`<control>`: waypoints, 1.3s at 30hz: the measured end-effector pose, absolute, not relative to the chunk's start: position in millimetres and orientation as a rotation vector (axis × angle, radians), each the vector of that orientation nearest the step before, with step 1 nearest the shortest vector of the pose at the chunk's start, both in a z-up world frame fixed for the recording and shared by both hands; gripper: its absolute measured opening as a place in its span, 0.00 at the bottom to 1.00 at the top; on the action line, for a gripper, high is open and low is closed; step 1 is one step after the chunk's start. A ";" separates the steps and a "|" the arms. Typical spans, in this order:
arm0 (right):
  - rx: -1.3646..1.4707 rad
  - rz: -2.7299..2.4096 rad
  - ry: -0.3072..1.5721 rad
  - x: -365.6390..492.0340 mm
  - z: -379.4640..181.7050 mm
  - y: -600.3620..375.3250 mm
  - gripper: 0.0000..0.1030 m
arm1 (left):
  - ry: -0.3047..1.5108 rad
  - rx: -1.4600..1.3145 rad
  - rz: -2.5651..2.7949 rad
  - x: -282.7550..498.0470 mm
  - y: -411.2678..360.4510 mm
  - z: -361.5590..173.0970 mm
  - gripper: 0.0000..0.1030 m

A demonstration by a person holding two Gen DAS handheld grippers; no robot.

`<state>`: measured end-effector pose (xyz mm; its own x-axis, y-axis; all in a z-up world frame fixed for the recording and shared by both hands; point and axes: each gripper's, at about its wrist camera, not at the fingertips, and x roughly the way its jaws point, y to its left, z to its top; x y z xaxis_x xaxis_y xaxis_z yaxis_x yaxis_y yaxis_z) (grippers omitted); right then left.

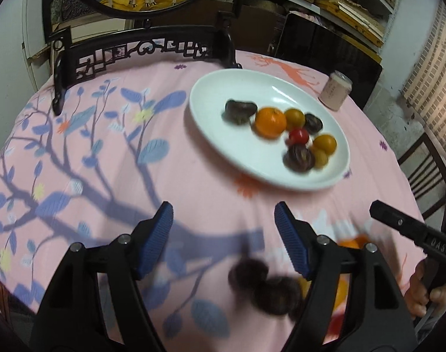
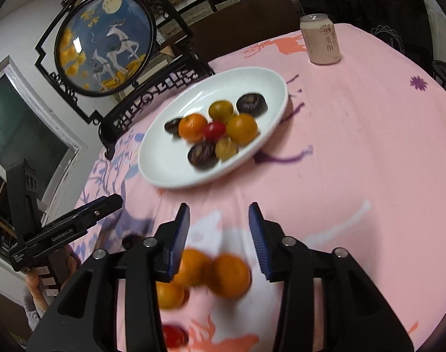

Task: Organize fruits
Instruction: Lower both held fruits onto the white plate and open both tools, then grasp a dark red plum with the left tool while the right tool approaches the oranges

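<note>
Right hand-held gripper [image 2: 219,228] hides blurred oranges [image 2: 220,275] partly

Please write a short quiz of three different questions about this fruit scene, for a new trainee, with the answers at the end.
1. True or false: the white plate already holds fruit.
2. Which fruit lies on the cloth just below the right gripper? A) bananas B) oranges C) grapes
3. Fill in: the left gripper hangs over two ____ round fruits.

Key
1. True: it holds dark, orange, yellow and red pieces.
2. B.
3. Dark. Both grippers are open and hold nothing.
</note>
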<state>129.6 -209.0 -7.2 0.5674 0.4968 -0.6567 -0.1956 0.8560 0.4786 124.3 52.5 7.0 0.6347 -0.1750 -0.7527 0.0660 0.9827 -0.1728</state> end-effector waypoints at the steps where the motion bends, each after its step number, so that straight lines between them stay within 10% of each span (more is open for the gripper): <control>1: 0.369 0.421 0.881 124.3 -8.2 -208.8 0.46 | 0.869 -0.127 -0.145 116.2 52.5 6.6 0.74; 24: 0.388 0.397 0.871 117.7 -8.7 -219.1 0.51 | 0.950 -0.157 -0.068 111.8 75.3 -20.0 0.82; 39: 0.364 0.399 0.875 117.5 -8.4 -214.9 0.51 | 0.959 -0.159 -0.142 114.4 61.8 -21.9 0.62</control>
